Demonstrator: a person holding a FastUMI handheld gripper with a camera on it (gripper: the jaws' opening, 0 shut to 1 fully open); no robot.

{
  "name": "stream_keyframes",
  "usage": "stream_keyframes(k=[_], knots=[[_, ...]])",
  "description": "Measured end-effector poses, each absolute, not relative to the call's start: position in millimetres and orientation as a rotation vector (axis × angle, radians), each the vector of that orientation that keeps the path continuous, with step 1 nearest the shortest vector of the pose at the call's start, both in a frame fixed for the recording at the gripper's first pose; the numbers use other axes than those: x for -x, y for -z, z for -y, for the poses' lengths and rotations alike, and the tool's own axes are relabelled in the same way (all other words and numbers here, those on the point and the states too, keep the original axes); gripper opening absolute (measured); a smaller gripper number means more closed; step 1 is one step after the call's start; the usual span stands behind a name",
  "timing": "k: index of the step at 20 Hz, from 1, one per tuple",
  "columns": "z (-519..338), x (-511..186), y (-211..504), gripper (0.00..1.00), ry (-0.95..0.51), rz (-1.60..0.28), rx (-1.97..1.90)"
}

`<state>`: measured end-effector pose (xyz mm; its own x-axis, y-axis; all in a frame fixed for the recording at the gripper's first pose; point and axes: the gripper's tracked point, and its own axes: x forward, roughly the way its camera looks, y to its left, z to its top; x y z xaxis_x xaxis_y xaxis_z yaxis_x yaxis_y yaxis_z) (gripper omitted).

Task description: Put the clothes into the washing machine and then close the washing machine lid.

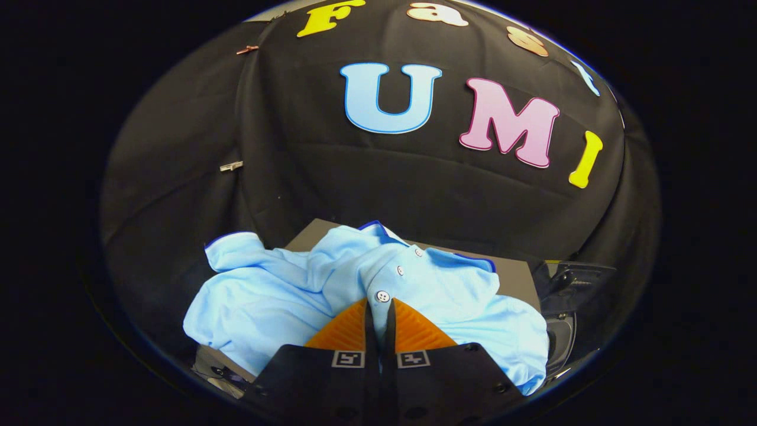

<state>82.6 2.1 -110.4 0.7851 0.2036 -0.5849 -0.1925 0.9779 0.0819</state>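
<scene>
Just ahead of my fingertips, a light blue polo shirt (284, 296) lies crumpled, long axis running left to right: sleeve left, button placket dead ahead, body right. My gripper (379, 307) is closed, 2 fingers nearly touching; whether fabric is pinched, can't tell. Right of the shirt, a dark washing machine part (571, 284).

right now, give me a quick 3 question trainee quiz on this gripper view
1. True or false: the gripper has its fingers spread wide apart.
2. The light blue polo shirt lies: A) flat and folded B) crumpled in a heap C) on a hanger.
3. Which part of the shirt sits just ahead of the fingertips?

Key: 1 false, the fingers are nearly together at the fabric. 2 B. 3 the button placket, with a button right at the tips.
</scene>
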Motion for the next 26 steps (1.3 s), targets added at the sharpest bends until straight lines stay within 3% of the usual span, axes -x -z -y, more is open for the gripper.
stream_keyframes(k=[10, 19, 26], knots=[[89.6, -61.7, 80.0, 0.05, -0.329, -0.592, -0.15], [264.9, -63.5, 93.4, 0.05, -0.437, -0.555, -0.158], [394.2, -77.1, 116.7, 0.05, -0.346, -0.574, -0.193]])
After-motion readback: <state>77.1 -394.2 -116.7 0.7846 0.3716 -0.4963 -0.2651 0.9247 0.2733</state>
